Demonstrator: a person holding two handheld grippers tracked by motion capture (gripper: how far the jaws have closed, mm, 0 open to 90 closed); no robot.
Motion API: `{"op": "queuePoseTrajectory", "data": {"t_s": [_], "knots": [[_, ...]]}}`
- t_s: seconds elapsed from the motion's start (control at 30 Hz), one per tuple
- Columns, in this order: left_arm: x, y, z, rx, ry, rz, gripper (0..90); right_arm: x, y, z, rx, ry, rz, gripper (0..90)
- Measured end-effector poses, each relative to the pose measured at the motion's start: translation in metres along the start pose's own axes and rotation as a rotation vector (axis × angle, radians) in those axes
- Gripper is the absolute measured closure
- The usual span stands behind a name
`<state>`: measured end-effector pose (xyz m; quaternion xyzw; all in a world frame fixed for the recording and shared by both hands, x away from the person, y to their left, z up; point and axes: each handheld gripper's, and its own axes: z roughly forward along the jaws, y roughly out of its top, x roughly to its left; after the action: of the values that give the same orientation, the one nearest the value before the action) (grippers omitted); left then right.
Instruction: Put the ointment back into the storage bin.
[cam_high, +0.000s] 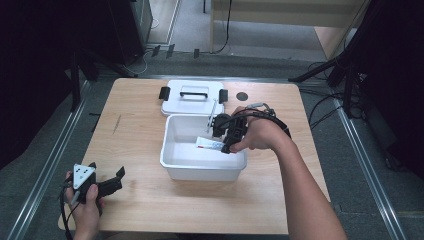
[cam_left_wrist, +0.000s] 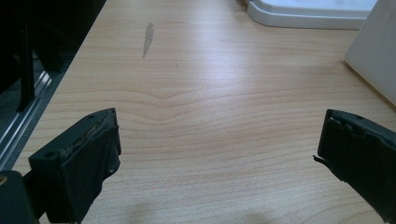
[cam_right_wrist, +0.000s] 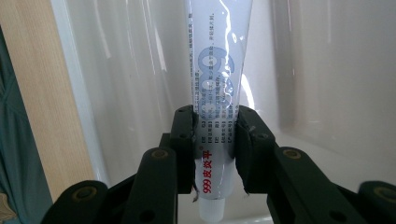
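A white tube of ointment (cam_right_wrist: 218, 70) with blue and red print is pinched between the jaws of my right gripper (cam_right_wrist: 215, 142), its cap end toward the camera. In the high view the right gripper (cam_high: 226, 142) reaches into a white plastic box (cam_high: 172, 167) at the table's middle, holding the tube (cam_high: 207, 144) just above the box floor. My left gripper (cam_high: 116, 177) rests low on the table's near left corner, held in a hand. Its jaws stand wide apart over bare wood (cam_left_wrist: 217, 154) with nothing between them.
The box's white lid (cam_high: 192, 102) with black clips and a handle lies flat just behind the box. A small dark round mark (cam_high: 242, 96) sits on the tabletop to the lid's right. Tripod legs and cables stand on the floor beyond the table's edges.
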<state>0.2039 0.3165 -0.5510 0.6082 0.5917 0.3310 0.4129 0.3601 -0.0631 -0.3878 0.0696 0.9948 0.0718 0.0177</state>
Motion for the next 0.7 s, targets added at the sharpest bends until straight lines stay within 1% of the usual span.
{"op": "queuePoseTrajectory", "data": {"t_s": [0.13,0.17,0.23,0.27,0.37,0.43,0.5,0.53,0.57,0.6,0.7], "knots": [[0.0,0.0,0.0,-0.001,0.0,-0.001,0.2,0.0,0.0,0.004,0.005,0.005,0.001,72.1],[0.0,0.0,0.0,-0.002,0.0,-0.001,0.2,0.0,0.0,0.008,0.0,0.008,-0.009,72.1],[0.0,0.0,0.0,-0.002,-0.001,-0.003,0.2,0.0,0.0,0.009,0.004,0.013,0.0,72.1],[0.0,0.0,0.0,-0.002,0.0,-0.002,0.2,-0.001,0.0,0.011,0.004,0.014,-0.007,72.1],[0.0,0.0,0.0,-0.003,-0.002,-0.006,0.2,-0.002,-0.001,0.017,0.006,0.019,-0.008,72.1],[0.0,0.0,0.0,-0.002,-0.002,-0.006,0.2,-0.002,-0.001,0.022,0.011,0.025,-0.002,72.1],[0.0,0.0,0.0,-0.001,-0.003,-0.005,0.2,-0.001,-0.001,0.024,0.017,0.03,0.004,72.0],[0.0,0.0,0.0,-0.002,-0.003,-0.006,0.2,-0.002,-0.001,0.026,0.013,0.031,-0.006,72.0],[0.0,0.0,0.0,-0.002,-0.003,-0.005,0.2,-0.001,-0.001,0.027,0.023,0.033,0.007,72.1],[0.0,0.0,0.0,-0.001,-0.002,-0.005,0.2,-0.002,-0.001,0.03,0.021,0.035,-0.001,72.0],[0.0,0.0,0.0,-0.001,-0.003,-0.004,0.2,-0.001,-0.001,0.033,0.027,0.032,0.006,72.0]]}}
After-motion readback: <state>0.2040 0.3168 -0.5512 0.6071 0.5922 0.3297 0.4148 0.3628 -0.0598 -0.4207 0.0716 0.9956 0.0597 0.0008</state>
